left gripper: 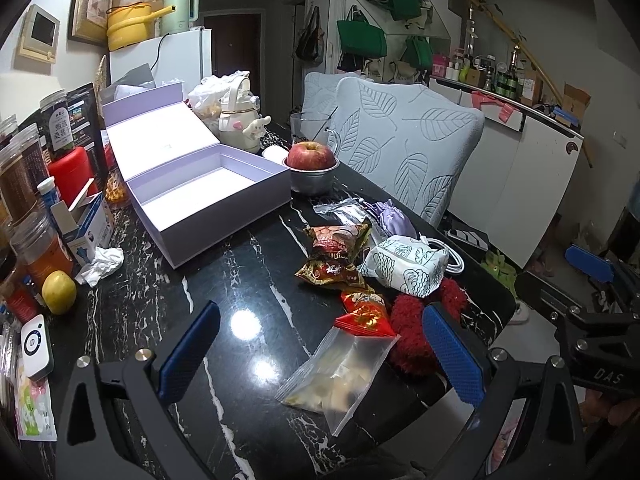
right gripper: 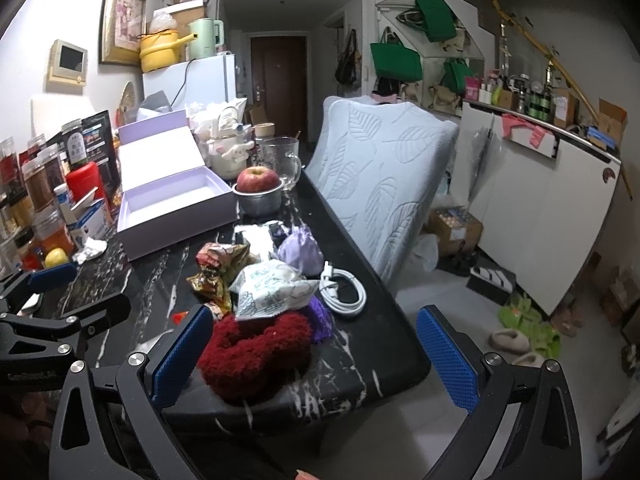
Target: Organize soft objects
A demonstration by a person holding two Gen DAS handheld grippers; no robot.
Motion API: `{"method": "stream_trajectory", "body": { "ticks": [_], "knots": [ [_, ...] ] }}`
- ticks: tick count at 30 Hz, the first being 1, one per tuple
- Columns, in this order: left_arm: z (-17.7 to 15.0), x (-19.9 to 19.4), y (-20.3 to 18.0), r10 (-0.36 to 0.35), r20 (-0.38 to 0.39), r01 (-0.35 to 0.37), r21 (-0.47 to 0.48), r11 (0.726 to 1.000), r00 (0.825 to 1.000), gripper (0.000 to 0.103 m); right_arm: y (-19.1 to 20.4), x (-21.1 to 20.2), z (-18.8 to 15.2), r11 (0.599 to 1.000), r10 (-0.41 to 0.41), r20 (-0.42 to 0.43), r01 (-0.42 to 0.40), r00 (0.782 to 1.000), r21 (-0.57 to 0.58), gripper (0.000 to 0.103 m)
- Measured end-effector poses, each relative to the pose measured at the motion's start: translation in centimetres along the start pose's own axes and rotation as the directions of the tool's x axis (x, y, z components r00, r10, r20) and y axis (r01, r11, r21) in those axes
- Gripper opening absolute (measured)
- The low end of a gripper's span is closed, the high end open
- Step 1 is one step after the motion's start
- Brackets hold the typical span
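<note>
Box [left gripper: 208, 184] open at ten o'clock, presumably for the packets [left gripper: 336, 252]; left gripper [left gripper: 320, 344] and right gripper [right gripper: 316, 352] spread, empty.

Your soft things sit clustered near the right end of the black marbled bench [left gripper: 240, 280]. The fuzzy dark red item [right gripper: 256, 354] lies closest to you, bunched in a curled heap. Resting on its far edge is the white pouch with teal line drawings [right gripper: 268, 286], puffed and tilted. Behind that you see the lavender drawstring pouch [right gripper: 300, 250], gathered at its top. The open lavender box [left gripper: 200, 196] stands further back, lid raised.
</note>
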State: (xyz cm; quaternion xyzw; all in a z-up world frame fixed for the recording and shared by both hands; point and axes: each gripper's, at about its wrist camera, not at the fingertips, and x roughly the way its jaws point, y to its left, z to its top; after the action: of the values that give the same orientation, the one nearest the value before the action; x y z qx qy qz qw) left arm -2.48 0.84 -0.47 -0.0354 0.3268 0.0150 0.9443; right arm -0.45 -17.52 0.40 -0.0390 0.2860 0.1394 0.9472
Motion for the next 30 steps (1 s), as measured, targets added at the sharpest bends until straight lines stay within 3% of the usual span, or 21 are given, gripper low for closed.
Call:
{"method": "stream_trajectory", "body": {
  "ticks": [13, 19, 30],
  "knots": [
    [-2.2, -1.4, 0.9, 0.025, -0.008, -0.025, 0.012, 1.0, 1.0, 0.103, 1.3, 0.8, -1.6, 0.997, 0.081, -0.025, -0.082, 0.996, -0.006, 0.103],
    [-3.9, -0.4, 1.5, -0.001, -0.085, 0.0, -0.014, 1.0, 0.996, 0.103, 1.9, 1.0, -2.6, 0.993, 0.116, -0.043, -0.117, 0.992, -0.016, 0.103],
    [-5.8, 2.1, 0.7, -0.089, -0.153, 0.087, -0.018, 0.996, 0.984, 0.103, 1.2, 2.7, -4.3, 0.987, 0.158, -0.113, -0.156, 0.981, 0.019, 0.103]
  ]
}}
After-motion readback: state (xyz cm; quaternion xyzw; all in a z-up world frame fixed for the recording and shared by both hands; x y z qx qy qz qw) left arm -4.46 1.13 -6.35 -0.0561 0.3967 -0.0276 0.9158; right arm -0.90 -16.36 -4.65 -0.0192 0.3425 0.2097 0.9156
